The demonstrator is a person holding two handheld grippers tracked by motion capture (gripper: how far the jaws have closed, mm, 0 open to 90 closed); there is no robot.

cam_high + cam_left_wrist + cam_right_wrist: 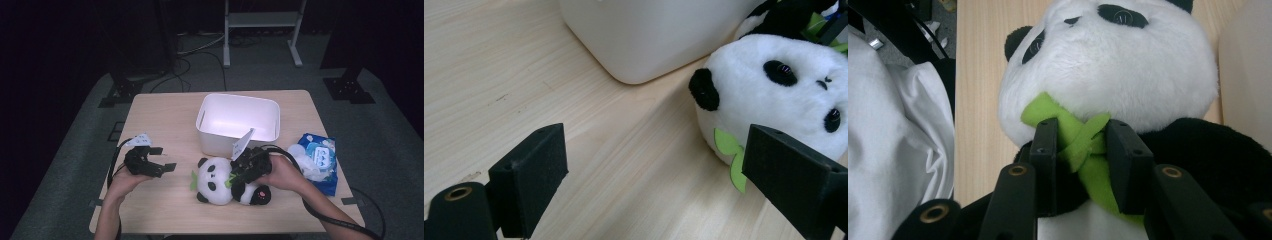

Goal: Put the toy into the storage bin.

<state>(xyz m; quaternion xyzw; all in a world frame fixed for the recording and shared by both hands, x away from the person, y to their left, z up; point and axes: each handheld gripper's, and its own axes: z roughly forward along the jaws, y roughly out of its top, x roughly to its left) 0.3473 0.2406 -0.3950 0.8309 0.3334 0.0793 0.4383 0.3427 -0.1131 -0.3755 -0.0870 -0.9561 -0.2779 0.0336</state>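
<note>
Right gripper (1080, 145): jaws pinch the green leaf (1083, 145) at the chest of the panda plush (227, 182).
Panda plush: lies on its back on the table (165, 205), near the front edge, just in front of the white bin (239, 122).
Left gripper (162, 159): jaws spread, nothing between them, held left of the plush.
Blue packet (320, 157): right of the bin.

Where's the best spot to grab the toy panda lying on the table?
Grip the panda at its narrow neck, where the green scarf sits, coming from above. The head and body are too broad; the right tool already pinches there.
</note>
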